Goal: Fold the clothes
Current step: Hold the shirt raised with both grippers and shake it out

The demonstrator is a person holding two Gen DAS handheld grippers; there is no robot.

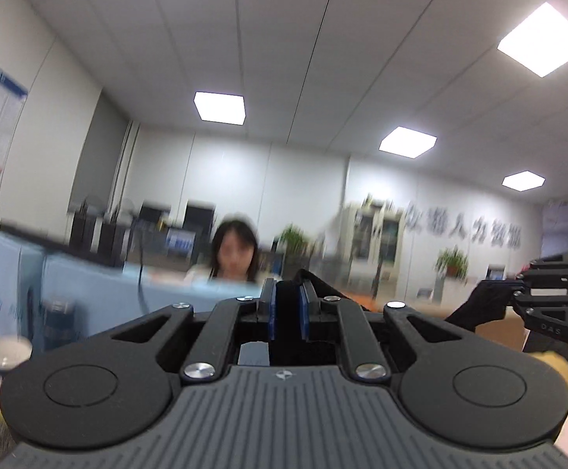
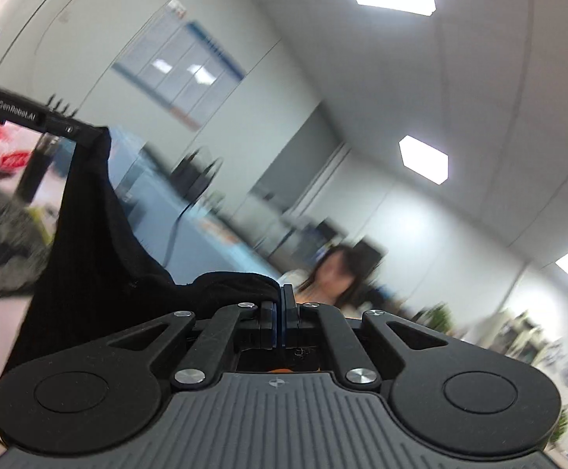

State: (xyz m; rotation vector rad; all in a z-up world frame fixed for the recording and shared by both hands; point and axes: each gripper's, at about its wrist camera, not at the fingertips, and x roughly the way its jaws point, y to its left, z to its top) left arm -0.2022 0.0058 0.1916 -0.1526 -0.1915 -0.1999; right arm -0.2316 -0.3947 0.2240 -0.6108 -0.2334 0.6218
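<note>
Both grippers are raised and point up toward the ceiling, with a black garment [image 2: 88,242] stretched between them. My left gripper [image 1: 287,297] is shut on a fold of the black cloth [image 1: 287,312] between its blue pads. In the right wrist view the left gripper [image 2: 88,133] shows at upper left, pinching a corner from which the cloth hangs. My right gripper [image 2: 282,312] is shut on the garment's other edge. In the left wrist view the right gripper [image 1: 518,293] shows at far right, holding black cloth [image 1: 475,308]. The lower part of the garment is hidden.
A woman [image 1: 233,254] sits behind a light blue partition [image 1: 100,289] straight ahead. A white paper cup [image 1: 8,351] stands at lower left. Desks with monitors, potted plants [image 1: 454,262] and cabinets line the far wall. A wall poster [image 2: 182,74] hangs at left.
</note>
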